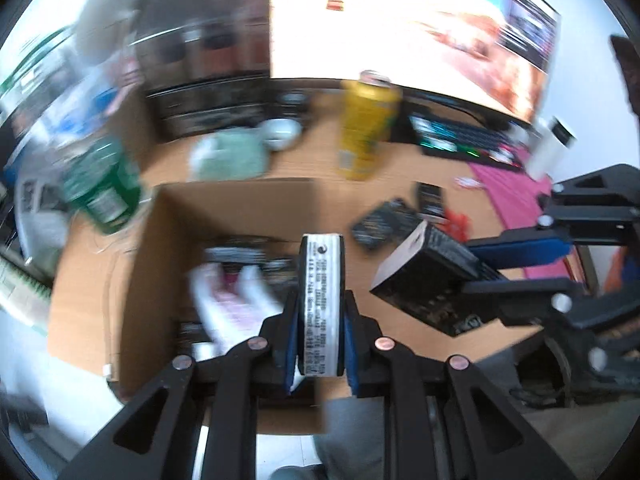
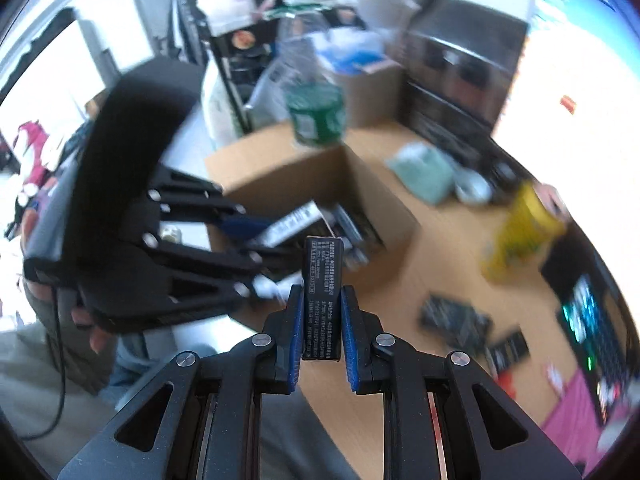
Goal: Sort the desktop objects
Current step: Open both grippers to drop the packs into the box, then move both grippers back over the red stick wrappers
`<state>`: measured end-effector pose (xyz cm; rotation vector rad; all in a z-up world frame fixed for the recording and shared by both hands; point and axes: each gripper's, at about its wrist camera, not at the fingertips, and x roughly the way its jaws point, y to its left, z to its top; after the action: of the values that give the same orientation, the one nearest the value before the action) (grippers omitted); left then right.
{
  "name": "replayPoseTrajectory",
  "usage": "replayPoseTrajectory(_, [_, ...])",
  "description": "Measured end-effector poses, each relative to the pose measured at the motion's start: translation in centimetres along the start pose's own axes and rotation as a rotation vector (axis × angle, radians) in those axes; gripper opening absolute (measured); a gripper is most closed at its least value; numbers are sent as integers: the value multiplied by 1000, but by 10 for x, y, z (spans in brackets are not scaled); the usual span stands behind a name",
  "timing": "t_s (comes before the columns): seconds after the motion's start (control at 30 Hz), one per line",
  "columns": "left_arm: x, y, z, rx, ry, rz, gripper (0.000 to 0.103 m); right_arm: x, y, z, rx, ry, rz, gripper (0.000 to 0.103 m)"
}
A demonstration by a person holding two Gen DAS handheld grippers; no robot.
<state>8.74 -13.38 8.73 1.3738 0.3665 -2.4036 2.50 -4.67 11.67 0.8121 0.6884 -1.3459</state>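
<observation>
A: Holding, item one: your left gripper (image 1: 322,340) is clamped on a white-edged slim box (image 1: 322,280), above the cardboard box (image 1: 224,208).
B: Item two?
A: Your right gripper (image 2: 320,340) pinches a black slim box (image 2: 323,280) by its narrow sides. Both look light, stiff and smooth; grip low.

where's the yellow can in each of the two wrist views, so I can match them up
Left wrist: the yellow can stands upper centre, beyond the cardboard box, below the monitor.
Right wrist: the yellow can is at the right, leaning in the fisheye, past the box.
Shared landmark: the green-labelled bottle behind the box.
</observation>
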Motion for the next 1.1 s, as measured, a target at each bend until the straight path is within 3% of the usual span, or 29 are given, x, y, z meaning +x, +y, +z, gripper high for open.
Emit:
replayPoseTrajectory(0.07, [2, 26, 0, -52, 0, 14, 20, 21, 10, 23, -9, 11, 24, 18])
replayPoseTrajectory(0.17, [11, 50, -4, -89, 20, 37, 20, 57, 13, 41, -2, 40, -13, 18])
replayPoseTrajectory(0.4, [24, 82, -19, -139, 54, 27, 21, 103, 1, 52, 35, 97, -54, 22])
replayPoseTrajectory(0.43, [24, 83, -19, -145, 48, 32, 23, 106, -1, 52, 39, 101, -57, 24])
replayPoseTrajectory(0.5, [22, 86, -20, -163, 33, 31, 45, 105, -6, 50, 56, 99, -58, 27])
replayPoseTrajectory(0.57, [17, 85, -20, -163, 12, 24, 51, 98, -10, 49, 63, 81, -57, 28])
replayPoseTrajectory(0.77, [2, 60, -16, -121, -20, 33, 51, 39, -25, 25, 86, -15, -118, 29])
replayPoseTrajectory(0.83, [-4, 44, -15, -80, -35, 36, 54, 18, -35, 9, 108, -41, -126, 34])
replayPoseTrajectory(1.0, [-1, 14, -8, -43, -25, 31, 59, -22, -41, -35, 96, -83, -198, 34])
replayPoseTrajectory(1.1, [-6, 3, -12, -48, -57, 3, 59, -36, -37, -61, 103, -47, -267, 34])
